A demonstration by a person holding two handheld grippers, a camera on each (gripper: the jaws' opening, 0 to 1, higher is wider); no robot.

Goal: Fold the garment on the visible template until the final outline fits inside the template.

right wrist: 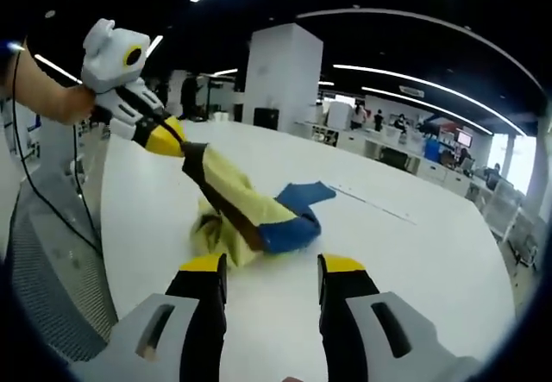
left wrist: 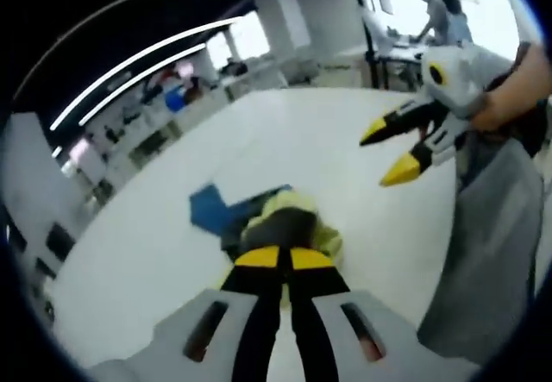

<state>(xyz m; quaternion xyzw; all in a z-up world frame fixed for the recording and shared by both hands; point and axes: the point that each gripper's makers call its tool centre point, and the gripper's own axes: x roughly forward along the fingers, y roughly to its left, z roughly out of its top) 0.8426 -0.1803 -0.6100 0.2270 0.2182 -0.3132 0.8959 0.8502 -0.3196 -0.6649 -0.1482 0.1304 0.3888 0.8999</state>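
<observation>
Right gripper view: left hand-held gripper (right wrist: 177, 145) lifting garment (right wrist: 241, 214)

Place: a large open-plan office or lab hall.
Ceiling: dark, with long strip lights (right wrist: 379, 78).
Structure: a broad white pillar (right wrist: 283, 76) mid-room.
Furnishing: rows of cluttered desks (right wrist: 405, 159) beyond the white bench (right wrist: 448, 253), and more along the far wall (left wrist: 164, 115).
People: figures standing at distant desks (left wrist: 435, 15).

White table (right wrist: 414, 227), white pillar (right wrist: 282, 76), ceiling light strips (right wrist: 405, 76), distant desks (right wrist: 388, 153)
</observation>
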